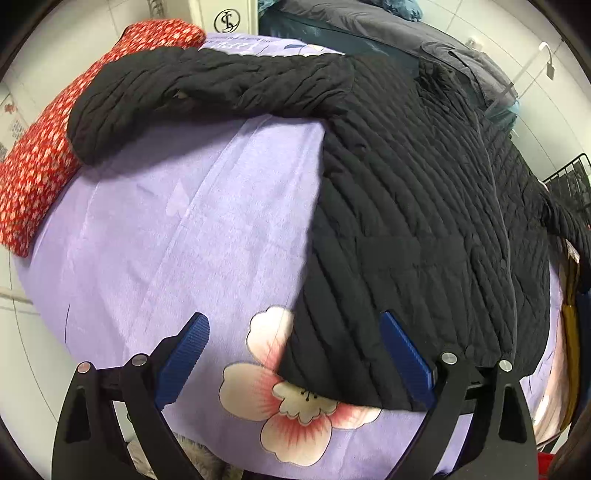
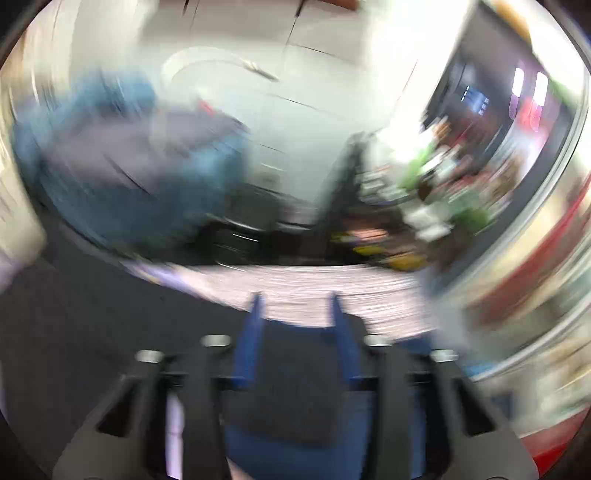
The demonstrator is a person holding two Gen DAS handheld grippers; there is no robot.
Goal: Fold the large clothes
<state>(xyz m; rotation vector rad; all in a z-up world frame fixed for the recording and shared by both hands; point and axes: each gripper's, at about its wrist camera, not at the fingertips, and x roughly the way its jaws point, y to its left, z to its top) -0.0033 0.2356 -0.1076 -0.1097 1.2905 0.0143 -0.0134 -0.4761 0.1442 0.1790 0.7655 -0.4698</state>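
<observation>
A black quilted jacket (image 1: 406, 184) lies spread on a lilac flowered blanket (image 1: 184, 221), one sleeve (image 1: 184, 96) stretched out to the left. My left gripper (image 1: 295, 332) hangs open over the jacket's lower hem corner, its right finger above the black fabric and its left finger above bare blanket, with nothing pinched. The right wrist view is smeared by motion. There my right gripper (image 2: 295, 306) shows its blue fingers (image 2: 255, 317) apart, with dark jacket fabric (image 2: 92, 314) seen between and to the left of them. Blur hides any contact.
A red flowered cloth (image 1: 44, 155) lies along the blanket's left edge. A grey and teal pile of clothes (image 1: 369, 26) sits beyond the jacket. A black wire rack (image 1: 569, 184) stands at the right. Cluttered shelves (image 2: 443, 192) fill the right of the right wrist view.
</observation>
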